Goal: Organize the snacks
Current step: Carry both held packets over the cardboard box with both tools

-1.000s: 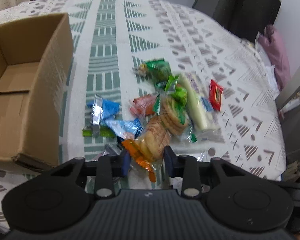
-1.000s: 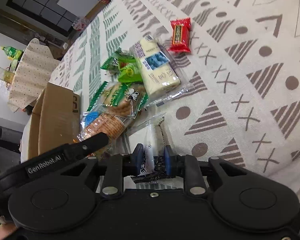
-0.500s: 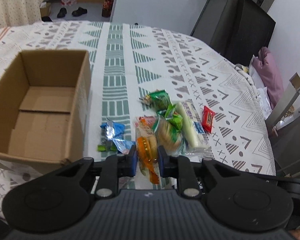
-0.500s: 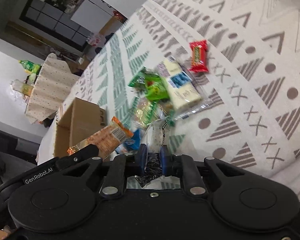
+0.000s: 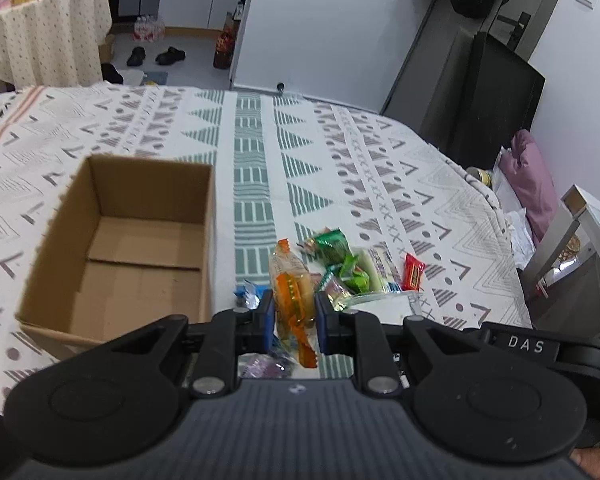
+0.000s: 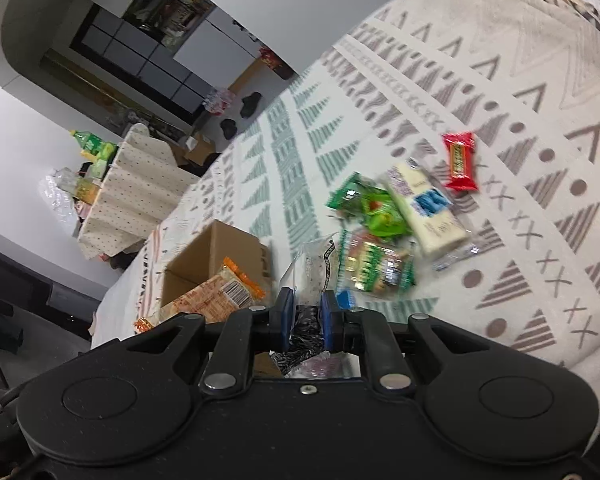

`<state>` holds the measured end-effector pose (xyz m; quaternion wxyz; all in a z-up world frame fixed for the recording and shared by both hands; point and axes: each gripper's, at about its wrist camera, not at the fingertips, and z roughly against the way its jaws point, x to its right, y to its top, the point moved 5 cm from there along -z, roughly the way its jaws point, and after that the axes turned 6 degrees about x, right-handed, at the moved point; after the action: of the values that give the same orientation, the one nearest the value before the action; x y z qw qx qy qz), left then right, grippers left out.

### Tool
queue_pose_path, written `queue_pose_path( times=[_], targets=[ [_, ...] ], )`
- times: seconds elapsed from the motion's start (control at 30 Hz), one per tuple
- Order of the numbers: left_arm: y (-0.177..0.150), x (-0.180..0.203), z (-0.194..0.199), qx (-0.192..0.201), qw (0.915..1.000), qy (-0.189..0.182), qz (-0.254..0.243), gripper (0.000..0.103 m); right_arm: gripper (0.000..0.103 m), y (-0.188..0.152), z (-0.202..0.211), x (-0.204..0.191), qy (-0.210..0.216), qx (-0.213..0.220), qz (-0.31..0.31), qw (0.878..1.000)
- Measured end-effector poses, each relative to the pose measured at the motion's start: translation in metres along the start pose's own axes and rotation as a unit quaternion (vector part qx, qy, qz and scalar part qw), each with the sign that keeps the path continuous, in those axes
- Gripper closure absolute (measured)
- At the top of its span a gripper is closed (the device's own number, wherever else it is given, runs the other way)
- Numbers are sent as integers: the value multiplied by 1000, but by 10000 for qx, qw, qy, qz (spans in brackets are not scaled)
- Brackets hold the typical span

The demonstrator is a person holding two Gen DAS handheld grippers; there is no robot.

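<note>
My left gripper (image 5: 293,320) is shut on an orange cracker packet (image 5: 292,292) and holds it above the cloth, right of the open empty cardboard box (image 5: 120,240). My right gripper (image 6: 305,320) is shut on a clear packet with black print (image 6: 316,272), lifted above the snack pile. The cracker packet (image 6: 216,300) and the box (image 6: 220,256) also show in the right wrist view. On the cloth lie a green biscuit pack (image 6: 376,268), green sachets (image 6: 368,204), a white bar (image 6: 424,208) and a red candy (image 6: 460,160).
The patterned tablecloth (image 5: 340,152) covers the table. A black cabinet (image 5: 492,108) and a pink cushion (image 5: 532,180) stand beyond the right edge. A second cloth-covered table (image 6: 136,192) with bottles stands at the far left.
Both grippers have risen from the pile with their packets. The left one closed on the cracker packet and lifted it; the box now lies in fuller view.
</note>
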<state>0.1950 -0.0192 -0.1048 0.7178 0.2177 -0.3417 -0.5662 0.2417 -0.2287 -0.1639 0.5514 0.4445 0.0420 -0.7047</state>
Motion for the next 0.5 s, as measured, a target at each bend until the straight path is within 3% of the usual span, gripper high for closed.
queue_pose_path(
  times=[0.5],
  targets=[
    [27, -54, 46, 468, 9979, 308, 323, 84, 88, -5, -11, -71, 445, 20, 378, 9983]
  ],
)
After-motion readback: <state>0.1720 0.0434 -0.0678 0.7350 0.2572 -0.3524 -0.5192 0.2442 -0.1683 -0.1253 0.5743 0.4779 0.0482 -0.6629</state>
